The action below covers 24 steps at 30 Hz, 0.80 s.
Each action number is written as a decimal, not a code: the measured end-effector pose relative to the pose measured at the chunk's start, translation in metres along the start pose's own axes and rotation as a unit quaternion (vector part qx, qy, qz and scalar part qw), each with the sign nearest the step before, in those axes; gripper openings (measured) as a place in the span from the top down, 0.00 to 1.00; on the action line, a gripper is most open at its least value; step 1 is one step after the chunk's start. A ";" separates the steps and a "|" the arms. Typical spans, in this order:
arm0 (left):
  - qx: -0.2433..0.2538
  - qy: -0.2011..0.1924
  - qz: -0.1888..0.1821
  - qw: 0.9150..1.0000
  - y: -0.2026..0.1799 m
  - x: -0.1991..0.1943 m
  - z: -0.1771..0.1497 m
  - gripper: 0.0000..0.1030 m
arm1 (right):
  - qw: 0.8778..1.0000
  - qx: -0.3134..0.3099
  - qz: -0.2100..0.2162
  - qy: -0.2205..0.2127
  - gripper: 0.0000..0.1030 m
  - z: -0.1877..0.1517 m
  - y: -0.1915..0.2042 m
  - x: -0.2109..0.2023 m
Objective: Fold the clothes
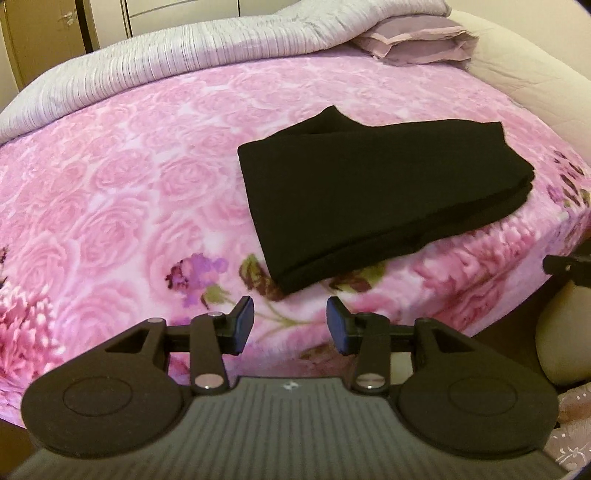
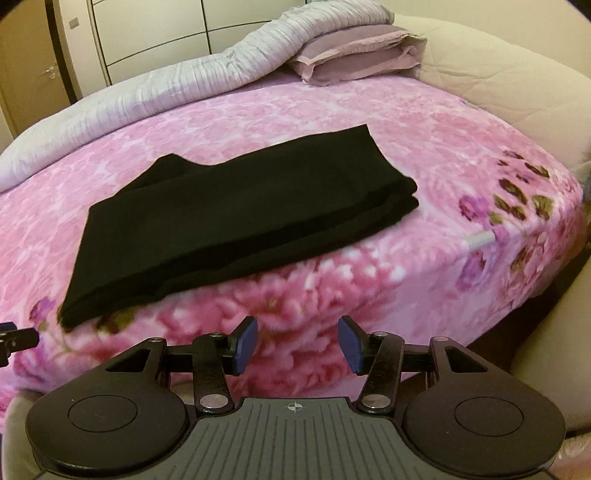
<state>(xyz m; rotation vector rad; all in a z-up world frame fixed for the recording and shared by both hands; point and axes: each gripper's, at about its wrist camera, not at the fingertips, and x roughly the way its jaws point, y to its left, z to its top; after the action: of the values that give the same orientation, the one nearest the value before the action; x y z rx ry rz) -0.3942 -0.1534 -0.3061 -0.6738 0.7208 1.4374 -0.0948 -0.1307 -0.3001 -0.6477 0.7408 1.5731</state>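
- Pink rose-print blanket (image 1: 122, 166) covers the bed.
- Left hand-held gripper (image 1: 290, 325) hovers with jaws apart, empty.
- Folded black garment (image 1: 369, 184) lies on the blanket near the bed's front edge.
- Right hand-held gripper (image 2: 297, 343) hangs spread, holding nothing.

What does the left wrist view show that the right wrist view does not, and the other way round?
Only the left wrist view: the left tongs, open and empty, and a cupboard door handle at top left. Only the right wrist view: the right tongs, also open and empty, and a small white cylinder lying near the bed's right edge. Both: the folded black garment resting on the pink rose blanket, with the rolled grey quilt and mauve pillow behind it.
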 end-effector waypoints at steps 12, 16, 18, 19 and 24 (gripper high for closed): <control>0.003 -0.035 -0.001 0.999 -0.009 -0.042 -0.015 0.62 | 0.999 -0.043 0.018 -0.016 0.49 -0.016 0.021 -0.028; 0.002 -0.040 0.002 0.999 -0.009 -0.050 -0.016 0.62 | 0.997 -0.060 0.018 -0.034 0.49 -0.012 0.027 -0.037; 0.003 -0.040 0.005 0.999 -0.008 -0.052 -0.017 0.62 | 0.997 -0.063 0.022 -0.040 0.49 -0.012 0.028 -0.041; 0.003 -0.040 0.006 0.999 -0.008 -0.053 -0.018 0.62 | 0.997 -0.064 0.024 -0.043 0.49 -0.012 0.028 -0.042; 0.004 -0.044 0.007 0.999 -0.009 -0.058 -0.017 0.62 | 0.996 -0.066 0.030 -0.047 0.49 -0.010 0.026 -0.044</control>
<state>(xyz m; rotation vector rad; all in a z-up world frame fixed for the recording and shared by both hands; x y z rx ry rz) -0.3859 -0.2033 -0.2721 -0.5971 0.6633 1.4679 -0.1149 -0.1684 -0.2703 -0.6477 0.5953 1.7074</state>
